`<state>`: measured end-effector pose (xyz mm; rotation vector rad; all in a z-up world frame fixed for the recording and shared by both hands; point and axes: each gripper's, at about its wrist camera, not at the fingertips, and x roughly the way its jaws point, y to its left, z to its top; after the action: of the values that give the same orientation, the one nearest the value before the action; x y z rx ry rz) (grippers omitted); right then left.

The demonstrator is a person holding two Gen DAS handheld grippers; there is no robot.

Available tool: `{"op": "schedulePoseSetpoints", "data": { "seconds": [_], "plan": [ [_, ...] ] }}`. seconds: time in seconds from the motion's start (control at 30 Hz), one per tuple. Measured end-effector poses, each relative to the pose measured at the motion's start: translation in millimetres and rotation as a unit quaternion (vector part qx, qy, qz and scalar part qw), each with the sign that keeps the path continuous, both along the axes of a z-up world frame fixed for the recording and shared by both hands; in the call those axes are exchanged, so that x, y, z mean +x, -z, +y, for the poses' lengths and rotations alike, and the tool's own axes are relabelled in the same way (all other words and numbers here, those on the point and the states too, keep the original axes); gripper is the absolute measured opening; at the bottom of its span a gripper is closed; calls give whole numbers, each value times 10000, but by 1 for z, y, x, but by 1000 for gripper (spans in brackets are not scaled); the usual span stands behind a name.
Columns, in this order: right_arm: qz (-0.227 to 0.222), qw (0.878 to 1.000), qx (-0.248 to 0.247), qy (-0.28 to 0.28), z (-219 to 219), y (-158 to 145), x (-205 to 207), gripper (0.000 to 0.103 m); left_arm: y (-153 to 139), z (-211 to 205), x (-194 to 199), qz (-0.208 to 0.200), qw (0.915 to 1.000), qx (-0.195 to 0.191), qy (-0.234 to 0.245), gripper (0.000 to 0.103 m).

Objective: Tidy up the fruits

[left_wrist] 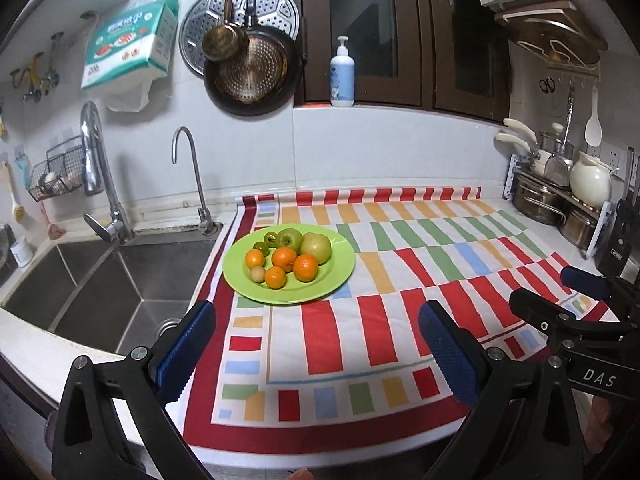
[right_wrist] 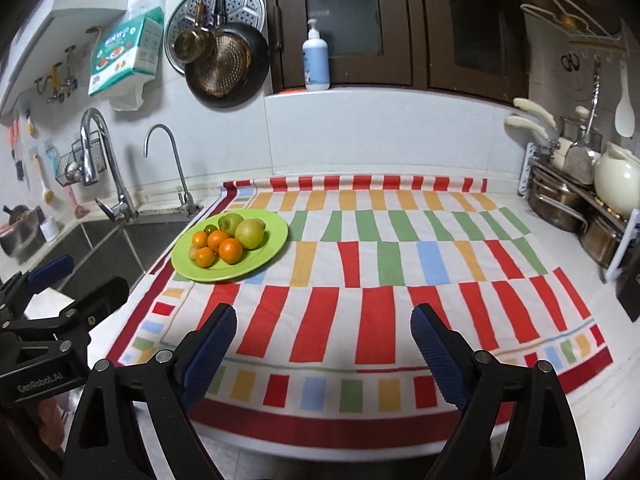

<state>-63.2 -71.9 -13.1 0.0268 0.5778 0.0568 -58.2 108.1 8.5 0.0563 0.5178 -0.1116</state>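
Both tools, left [left_wrist: 316, 344] and right [right_wrist: 324, 344], stand wide and empty above the worktop. The fruits [left_wrist: 286, 256] already sit gathered on the green plate [left_wrist: 340, 276] ahead; organizing looks finished, nothing evidently left to grasp.

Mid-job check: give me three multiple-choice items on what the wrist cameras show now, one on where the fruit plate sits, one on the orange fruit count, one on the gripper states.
1. Where does the green plate sit?
A. in the sink
B. on the striped cloth, at its corner near the sink
C. on the pot rack

2. How many orange citrus fruits lie on the plate?
A. two
B. four
C. six

3. How do the left gripper and right gripper stand?
A. both open, empty
B. left shut on an apple
C. both shut

Answers: 1 B, the plate rests on the striped cloth beside the sink. 2 B, four orange fruits show among the green ones. 3 A, only cloth shows between each pair of pads.
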Motion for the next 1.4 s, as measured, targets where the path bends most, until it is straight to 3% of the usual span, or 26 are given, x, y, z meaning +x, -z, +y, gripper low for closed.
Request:
{"op": "schedulePoseSetpoints", "data": {
  "seconds": [0.47,1.4],
  "plan": [
    [-274,9996,-66,-20,-10,-14,-43,91,-13,-9,-36,-250,9997,36,-45,103],
    [-392,9992,-93,-35,-16,-19,-65,91,-19,-11,-55,-336,9994,88,-52,103]
  ]
}}
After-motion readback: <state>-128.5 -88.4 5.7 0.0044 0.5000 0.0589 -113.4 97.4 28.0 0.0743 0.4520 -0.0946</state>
